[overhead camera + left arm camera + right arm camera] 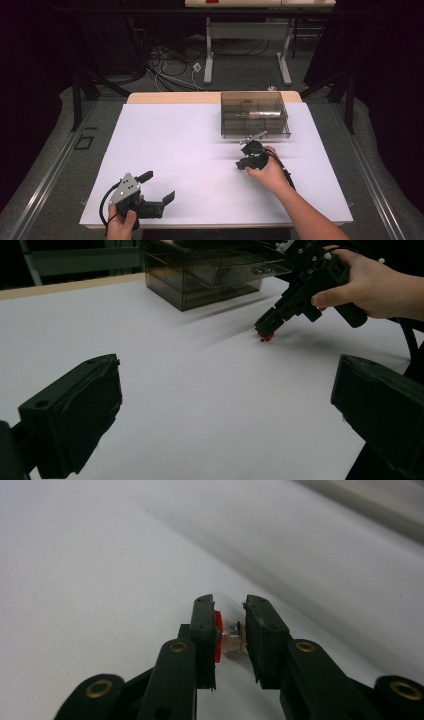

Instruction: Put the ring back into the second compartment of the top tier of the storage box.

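White sheet covers the table; on it, the right gripper tilts down just before a smoky clear plastic drawer box, while the left gripper hangs with jaws wide apart near the front edge. From the left gripper view, a red speck sits under the right gripper's tip. The right gripper view shows its jaws clamped on a small red-capped clear plastic piece with a metal bit.

A table with a pale wooden top stands on grey carpet, its wood showing as a strip along the far edge. A large white sheet covers nearly all of it. A smoky transparent drawer box sits on the sheet at the far right, near the back edge.
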{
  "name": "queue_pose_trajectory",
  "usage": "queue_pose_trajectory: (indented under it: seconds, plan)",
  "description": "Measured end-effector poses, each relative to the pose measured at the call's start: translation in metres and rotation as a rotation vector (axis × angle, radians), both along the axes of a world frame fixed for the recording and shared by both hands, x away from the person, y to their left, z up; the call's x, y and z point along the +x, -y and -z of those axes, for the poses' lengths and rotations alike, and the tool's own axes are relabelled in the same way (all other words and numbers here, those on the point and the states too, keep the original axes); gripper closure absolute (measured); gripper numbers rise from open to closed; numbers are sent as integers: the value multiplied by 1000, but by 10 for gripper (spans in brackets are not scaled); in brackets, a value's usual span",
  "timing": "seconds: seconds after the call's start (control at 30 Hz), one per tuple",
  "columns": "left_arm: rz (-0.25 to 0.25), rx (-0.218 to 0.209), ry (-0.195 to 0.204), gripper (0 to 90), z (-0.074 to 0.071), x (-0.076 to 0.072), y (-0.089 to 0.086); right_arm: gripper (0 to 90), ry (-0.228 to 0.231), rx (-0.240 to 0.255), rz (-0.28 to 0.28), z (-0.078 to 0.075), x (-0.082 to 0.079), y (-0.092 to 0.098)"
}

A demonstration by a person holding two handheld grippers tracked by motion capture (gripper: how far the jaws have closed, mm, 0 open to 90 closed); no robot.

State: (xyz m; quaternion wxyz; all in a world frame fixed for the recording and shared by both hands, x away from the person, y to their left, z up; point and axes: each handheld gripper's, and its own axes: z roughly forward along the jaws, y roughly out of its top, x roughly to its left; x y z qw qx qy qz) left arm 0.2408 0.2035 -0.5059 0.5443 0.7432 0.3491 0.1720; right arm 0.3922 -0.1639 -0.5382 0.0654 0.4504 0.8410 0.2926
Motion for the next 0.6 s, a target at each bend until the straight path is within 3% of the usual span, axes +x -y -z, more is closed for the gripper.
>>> queue_pose_trajectory:
  seconds: [0.43, 0.47, 0.53, 0.57, 0.6]
  plan:
    - [-1, 2, 4, 0, 0, 0, -1, 750, 13, 11, 6, -4, -3, -1]
    - [0, 3, 4, 0, 0, 0, -1, 750, -1, 17, 16, -5, -4, -1]
    - [0, 3, 4, 0, 0, 0, -1, 750, 0, -4, 8, -7, -4, 0]
    - [0, 3, 4, 0, 0, 0, -1, 750, 15, 13, 5, -7, -5, 0]
    - [-1, -1, 1, 0, 0, 0, 0, 750, 2, -3, 5, -9, -5, 1]
